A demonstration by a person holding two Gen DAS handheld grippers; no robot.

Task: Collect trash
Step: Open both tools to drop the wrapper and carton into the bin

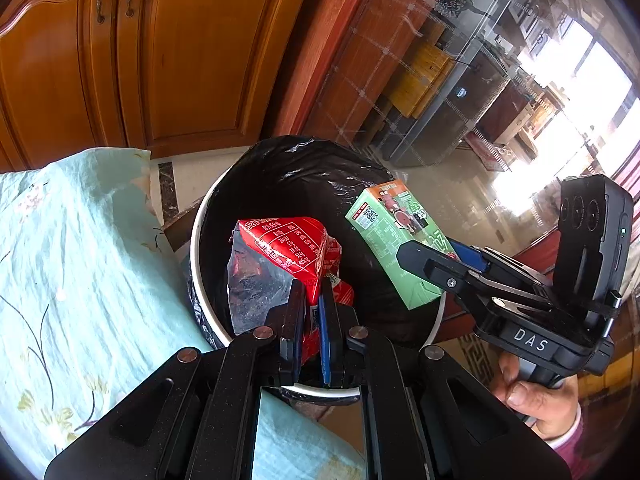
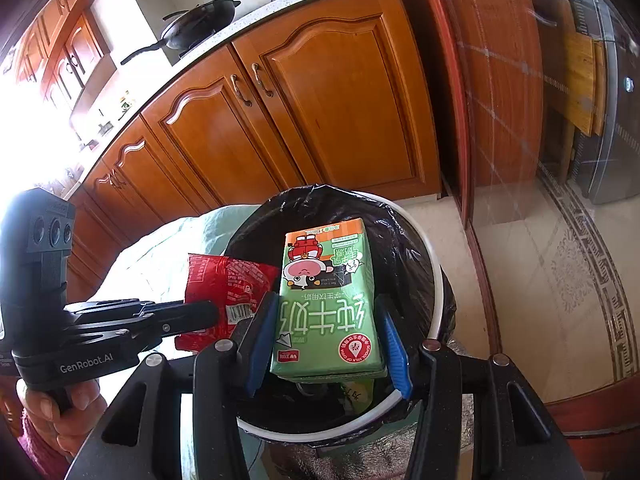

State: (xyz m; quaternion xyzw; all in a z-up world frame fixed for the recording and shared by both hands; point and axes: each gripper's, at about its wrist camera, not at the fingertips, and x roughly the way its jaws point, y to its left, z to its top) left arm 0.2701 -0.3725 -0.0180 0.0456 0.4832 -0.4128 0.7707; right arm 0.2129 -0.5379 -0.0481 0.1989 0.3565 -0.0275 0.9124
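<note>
A round white-rimmed trash bin (image 1: 195, 240) (image 2: 438, 284) lined with a black bag stands beside the table. My left gripper (image 1: 311, 300) is shut on a red snack wrapper (image 1: 286, 246), holding it over the bin's mouth; the right wrist view shows the same wrapper (image 2: 228, 284) at left. My right gripper (image 2: 326, 332) is shut on a green milk carton (image 2: 326, 300), also held above the bin. From the left wrist view the carton (image 1: 394, 232) hangs over the bin's right side in the right gripper (image 1: 436, 256). Some trash lies dimly inside the bin.
A pale green floral tablecloth (image 1: 72, 272) covers the table at left of the bin. Orange wooden cabinets (image 2: 320, 92) stand behind, with a wok (image 2: 200, 24) on the counter. A glass door (image 1: 420, 80) and tiled floor (image 2: 540, 272) lie at right. A hand (image 1: 536, 404) grips the right handle.
</note>
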